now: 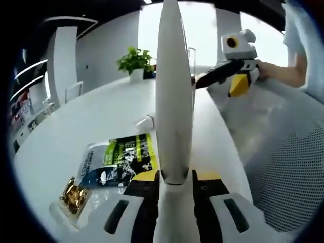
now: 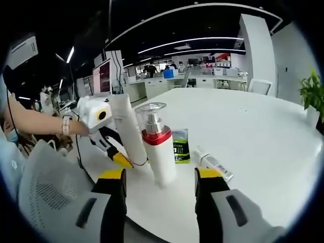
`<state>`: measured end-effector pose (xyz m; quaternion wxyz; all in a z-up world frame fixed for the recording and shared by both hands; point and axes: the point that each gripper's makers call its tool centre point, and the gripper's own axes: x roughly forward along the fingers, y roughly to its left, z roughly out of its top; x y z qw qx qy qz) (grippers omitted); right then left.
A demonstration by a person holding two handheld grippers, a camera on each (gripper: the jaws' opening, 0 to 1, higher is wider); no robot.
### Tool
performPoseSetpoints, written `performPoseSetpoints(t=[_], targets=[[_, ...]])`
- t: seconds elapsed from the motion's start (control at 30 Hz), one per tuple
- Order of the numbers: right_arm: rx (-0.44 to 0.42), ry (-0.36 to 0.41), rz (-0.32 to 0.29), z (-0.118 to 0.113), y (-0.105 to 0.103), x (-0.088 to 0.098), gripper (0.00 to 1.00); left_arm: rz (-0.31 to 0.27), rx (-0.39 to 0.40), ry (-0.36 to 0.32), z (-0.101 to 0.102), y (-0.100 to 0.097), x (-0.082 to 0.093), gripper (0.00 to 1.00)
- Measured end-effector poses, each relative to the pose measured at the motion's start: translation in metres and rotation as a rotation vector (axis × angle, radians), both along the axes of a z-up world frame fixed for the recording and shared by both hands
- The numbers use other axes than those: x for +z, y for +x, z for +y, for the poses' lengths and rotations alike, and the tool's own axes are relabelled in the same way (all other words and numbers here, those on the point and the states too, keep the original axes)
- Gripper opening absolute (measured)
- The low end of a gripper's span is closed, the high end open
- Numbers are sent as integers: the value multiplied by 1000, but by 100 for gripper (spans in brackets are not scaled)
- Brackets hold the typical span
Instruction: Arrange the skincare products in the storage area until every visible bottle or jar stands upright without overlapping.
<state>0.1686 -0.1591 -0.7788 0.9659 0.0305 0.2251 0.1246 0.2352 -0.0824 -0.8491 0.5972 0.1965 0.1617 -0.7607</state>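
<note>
My left gripper [image 1: 174, 178] is shut on a tall white bottle [image 1: 173, 96] that rises straight up between its jaws. The right gripper view has that same white bottle [image 2: 127, 129] tilted, held near its base by the left gripper [image 2: 119, 152]. Beside it a white pump bottle [image 2: 159, 149] with a red collar and clear cap stands upright on the white table [image 2: 263, 131]. My right gripper [image 2: 160, 174] is open, its yellow-tipped jaws either side of the pump bottle's base without touching it. The right gripper [image 1: 223, 80] also hangs at the table's far right edge.
A green and black sachet [image 1: 126, 157] lies flat, with a gold packet [image 1: 73, 195] nearby and a small white tube [image 1: 144, 122] lying on its side. The sachet [image 2: 179, 146] and tube [image 2: 212, 163] lie behind the pump bottle. A potted plant [image 1: 134, 62] stands far back. A mesh chair [image 2: 48, 187] is at the table edge.
</note>
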Motion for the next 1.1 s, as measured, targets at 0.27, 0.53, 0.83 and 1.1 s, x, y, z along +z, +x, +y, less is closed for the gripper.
performPoseSetpoints(t=[0.27,0.53,0.83,1.1], targets=[[117,-44,67,4,4,7,56,-19,22,-41,-2,2,9,19],[273,-196,105,0,16,26,56,-4,35,-55,-6,2,11,20],[434,-340,148,6,30,41,56,-2,48,-61,-6,3,13,21],[549,-432,187,8,41,46,56,1,55,-68,-7,3,15,21]])
